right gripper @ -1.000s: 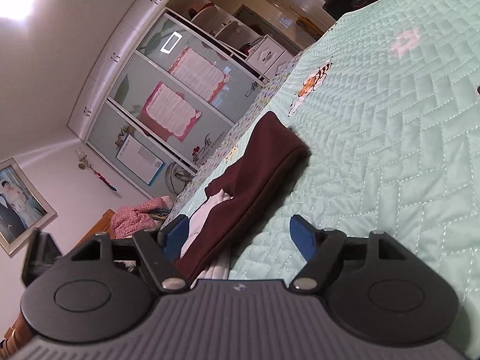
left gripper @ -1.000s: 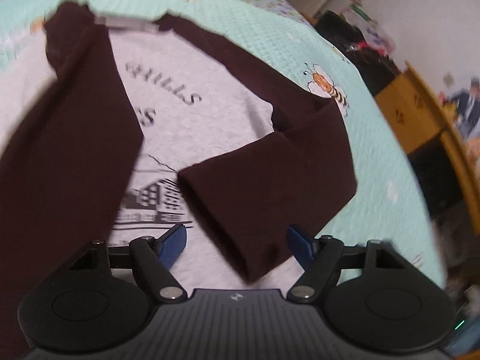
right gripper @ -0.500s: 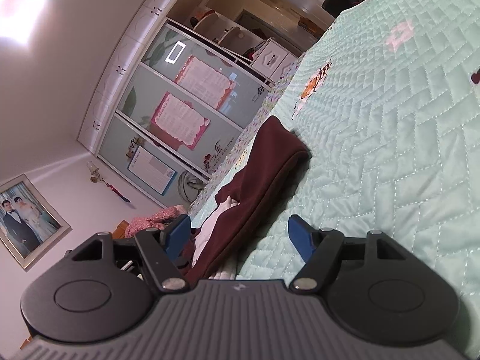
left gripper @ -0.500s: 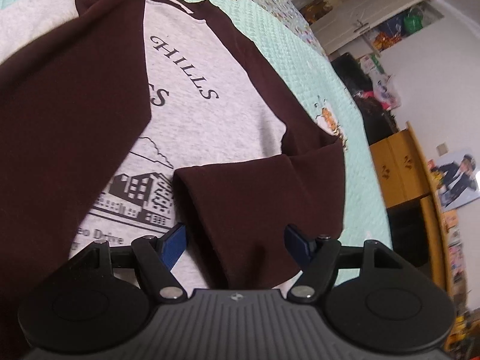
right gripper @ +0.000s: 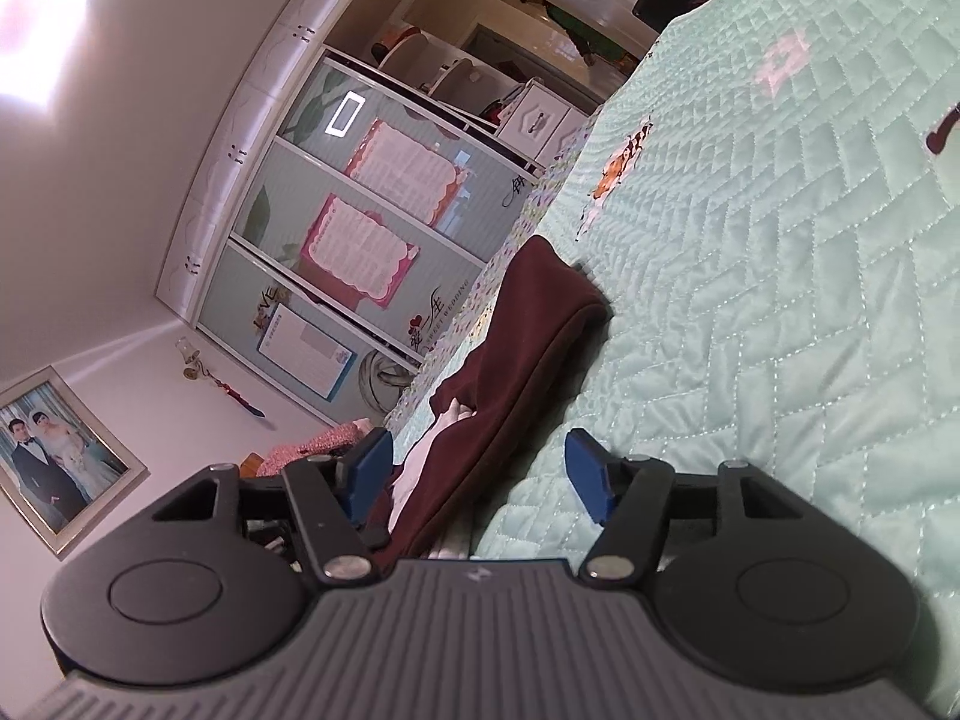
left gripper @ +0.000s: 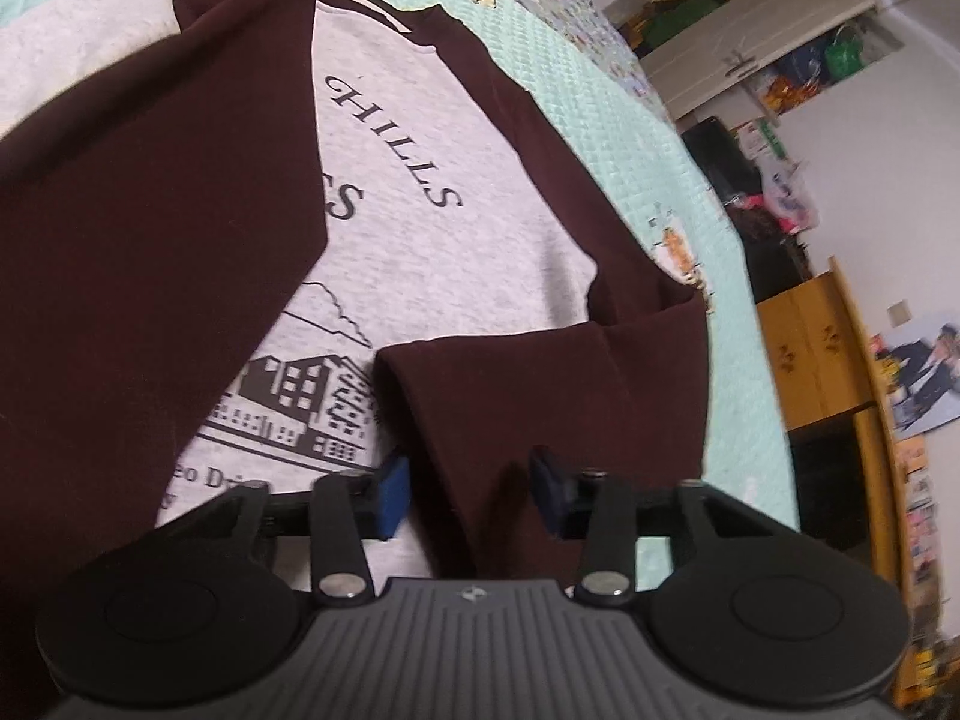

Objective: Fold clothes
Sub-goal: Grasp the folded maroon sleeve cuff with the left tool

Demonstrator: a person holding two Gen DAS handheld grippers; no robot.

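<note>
While both units are low at the near hem of the garment, neither has a confirmed grip.

Item: sweatshirt (left gripper: 456, 204), grey body w/ printed lettering and building graphic, maroon sleeves. Lies flat, front up, on the mint quilted bedspread (left gripper: 636, 138), collar at the far end. Both sleeves already turned in over the chest: left sleeve (left gripper: 150, 276) runs diagonally across the left half, right sleeve (left gripper: 540, 396) doubles back from the right shoulder toward the near edge. Judgement: sleeves were laid inward to square off the body ahead of a lengthwise fold, so task is approx. mid-way.

Left gripper (left gripper: 468, 495): angled down at the cloth, jaws closing, right sleeve's cuff end between the blue pads (left gripper: 390, 495). Pads look close to the fabric but a firm pinch is not evident; treat as not yet clamped.

Right gripper (right gripper: 474, 480): held roughly level, low over the bed, seeing the sweatshirt (right gripper: 528, 348) edge-on. Jaws closing, still wide; the maroon and grey edge sits between them, left pad (right gripper: 366, 468) nearest it, right pad over bare quilt. No grip.

Judgement: paired placement at the near edge suits lifting the hem w/ both units and carrying it toward the collar. Risk: left unit may catch sleeve only, not the body layers beneath, and drag the sleeve out of line.
</note>
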